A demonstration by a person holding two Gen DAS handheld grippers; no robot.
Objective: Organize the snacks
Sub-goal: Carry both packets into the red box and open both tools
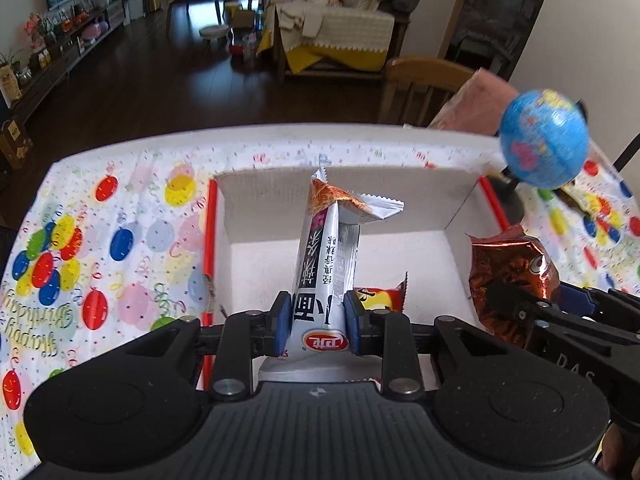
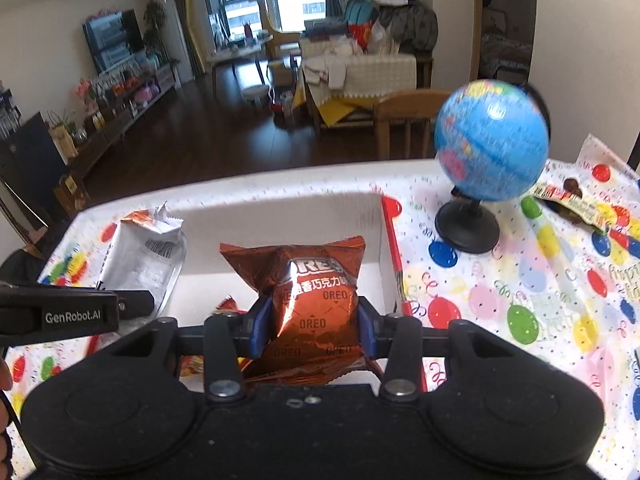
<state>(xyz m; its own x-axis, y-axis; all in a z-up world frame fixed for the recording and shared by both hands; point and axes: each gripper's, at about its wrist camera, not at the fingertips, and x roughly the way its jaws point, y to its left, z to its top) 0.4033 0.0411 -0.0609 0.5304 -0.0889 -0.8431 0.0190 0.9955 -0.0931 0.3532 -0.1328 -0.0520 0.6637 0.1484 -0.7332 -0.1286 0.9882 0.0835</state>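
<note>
Left claw [image 1: 316, 326] clamped on silver snack packet [image 1: 324, 276], right claw [image 2: 310, 326] clamped on brown Oreo bag [image 2: 308, 280], both poised over open white box [image 1: 248, 216] on balloon-print surface [image 1: 100, 240]; probably drop-off step, needing lowering, then release.

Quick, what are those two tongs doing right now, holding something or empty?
Left tongs: closed on a silver snack packet, held above the white box.
Right tongs: closed on a brown Oreo packet, also above the box.
</note>
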